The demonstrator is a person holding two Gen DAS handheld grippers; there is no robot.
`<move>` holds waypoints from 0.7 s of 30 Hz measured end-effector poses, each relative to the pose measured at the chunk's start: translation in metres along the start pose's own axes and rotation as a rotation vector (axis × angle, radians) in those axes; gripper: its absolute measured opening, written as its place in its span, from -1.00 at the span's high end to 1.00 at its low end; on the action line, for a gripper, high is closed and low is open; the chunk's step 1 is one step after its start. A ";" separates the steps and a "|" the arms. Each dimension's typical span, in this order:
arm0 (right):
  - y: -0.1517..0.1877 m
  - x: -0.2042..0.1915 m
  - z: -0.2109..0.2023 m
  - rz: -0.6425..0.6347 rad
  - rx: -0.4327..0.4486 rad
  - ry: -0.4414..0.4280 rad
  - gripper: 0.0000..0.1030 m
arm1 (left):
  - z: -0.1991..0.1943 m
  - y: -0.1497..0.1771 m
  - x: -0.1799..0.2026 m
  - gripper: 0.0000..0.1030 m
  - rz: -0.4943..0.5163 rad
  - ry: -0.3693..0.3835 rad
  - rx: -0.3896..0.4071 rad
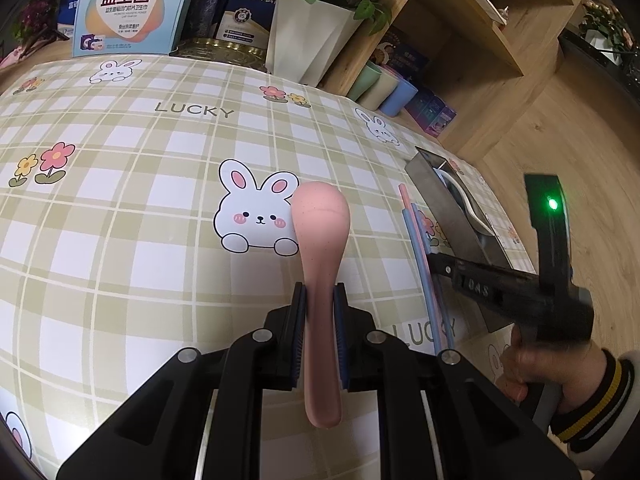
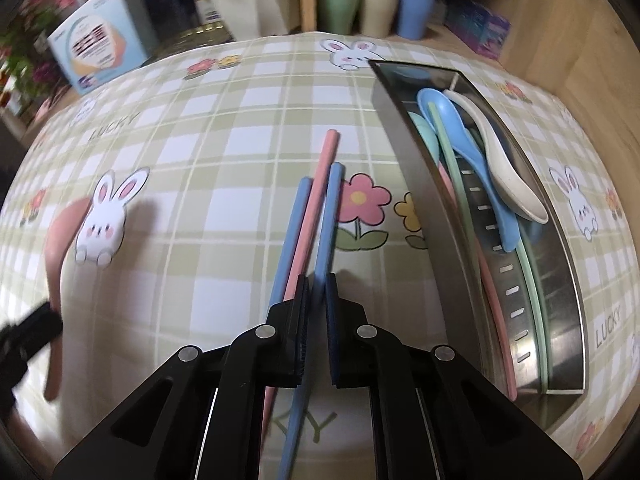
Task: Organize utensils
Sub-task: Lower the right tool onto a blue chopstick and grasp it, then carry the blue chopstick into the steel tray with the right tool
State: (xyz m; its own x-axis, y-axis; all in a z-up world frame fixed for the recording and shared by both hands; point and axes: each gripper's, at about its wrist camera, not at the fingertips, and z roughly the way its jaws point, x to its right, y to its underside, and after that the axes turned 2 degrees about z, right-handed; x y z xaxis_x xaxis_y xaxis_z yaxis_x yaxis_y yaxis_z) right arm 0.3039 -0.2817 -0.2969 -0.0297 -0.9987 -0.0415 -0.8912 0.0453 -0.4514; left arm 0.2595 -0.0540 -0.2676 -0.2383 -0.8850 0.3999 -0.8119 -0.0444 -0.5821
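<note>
Here my right gripper (image 2: 318,280) pinches a blue chopstick (image 2: 325,224) lengthwise, metal tray (image 2: 404,184) just rightward; my left gripper (image 1: 320,292) clamps the pink spoon (image 1: 321,240).

We see three chopsticks (image 2: 316,208) lying side by side on the tablecloth (image 2: 224,128), just left of the metal tray (image 2: 424,208). In the tray lie spoons (image 2: 492,168) and more chopsticks. Well to the left sits another spoon (image 1: 320,240). Behind the cloth stand three cups (image 2: 376,8).
</note>
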 end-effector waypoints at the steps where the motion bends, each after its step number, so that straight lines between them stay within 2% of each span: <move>1: 0.004 0.001 -0.002 -0.004 0.010 -0.008 0.85 | 0.000 0.000 0.000 0.74 0.000 -0.002 0.000; 8: 0.025 0.007 -0.011 0.003 0.062 -0.043 0.88 | 0.001 0.005 0.004 0.74 0.009 -0.020 -0.007; 12: 0.033 0.012 -0.020 0.021 0.081 -0.094 0.88 | -0.003 0.005 0.008 0.74 0.016 -0.029 0.008; 21: 0.034 0.037 -0.051 0.056 0.170 -0.184 0.88 | -0.006 0.005 0.024 0.74 0.036 -0.041 0.017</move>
State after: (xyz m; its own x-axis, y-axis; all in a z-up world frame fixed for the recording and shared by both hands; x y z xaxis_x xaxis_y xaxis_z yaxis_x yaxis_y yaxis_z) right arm 0.2495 -0.3184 -0.2682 0.0199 -0.9742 -0.2249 -0.8010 0.1191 -0.5866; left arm 0.2466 -0.0731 -0.2570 -0.2446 -0.9043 0.3497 -0.7942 -0.0201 -0.6074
